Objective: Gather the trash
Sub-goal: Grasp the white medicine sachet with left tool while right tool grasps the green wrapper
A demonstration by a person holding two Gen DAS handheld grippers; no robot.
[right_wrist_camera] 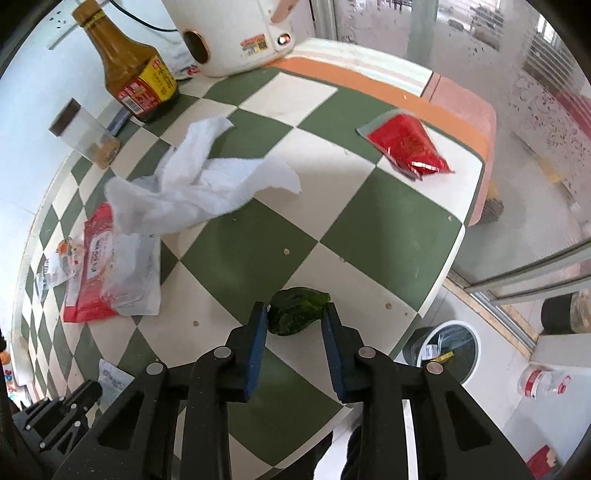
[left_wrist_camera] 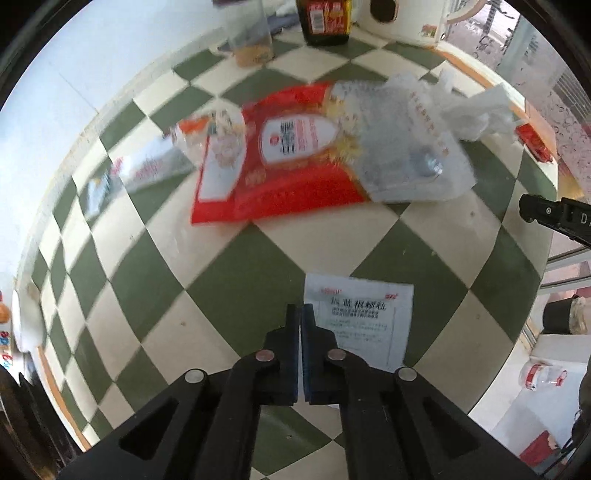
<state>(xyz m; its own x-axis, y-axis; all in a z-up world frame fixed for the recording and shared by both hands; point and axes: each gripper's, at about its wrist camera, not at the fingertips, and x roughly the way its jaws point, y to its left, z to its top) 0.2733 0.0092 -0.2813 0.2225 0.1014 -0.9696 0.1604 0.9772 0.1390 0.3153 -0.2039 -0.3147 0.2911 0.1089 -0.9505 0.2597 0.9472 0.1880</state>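
Note:
My left gripper (left_wrist_camera: 300, 314) is shut on the left edge of a white printed sachet (left_wrist_camera: 369, 317), which lies flat on the green and cream checked table (left_wrist_camera: 229, 288); a thin white strip shows between the pads. In the right wrist view, my right gripper (right_wrist_camera: 293, 314) has its blue pads (right_wrist_camera: 258, 325) against both sides of a crumpled dark green wrapper (right_wrist_camera: 295, 306) near the table's front edge. More trash lies further back: a red food bag (left_wrist_camera: 280, 162), a clear plastic bag (left_wrist_camera: 406, 147), a white tissue (right_wrist_camera: 199, 177) and a red sachet (right_wrist_camera: 406, 147).
A round bin (right_wrist_camera: 474, 343) with scraps inside stands on the floor just past the table's right edge. A brown sauce bottle (right_wrist_camera: 129, 74), a clear jar (right_wrist_camera: 85, 133) and a white rice cooker (right_wrist_camera: 229, 33) stand at the back. A plastic bottle (right_wrist_camera: 543, 382) lies on the floor.

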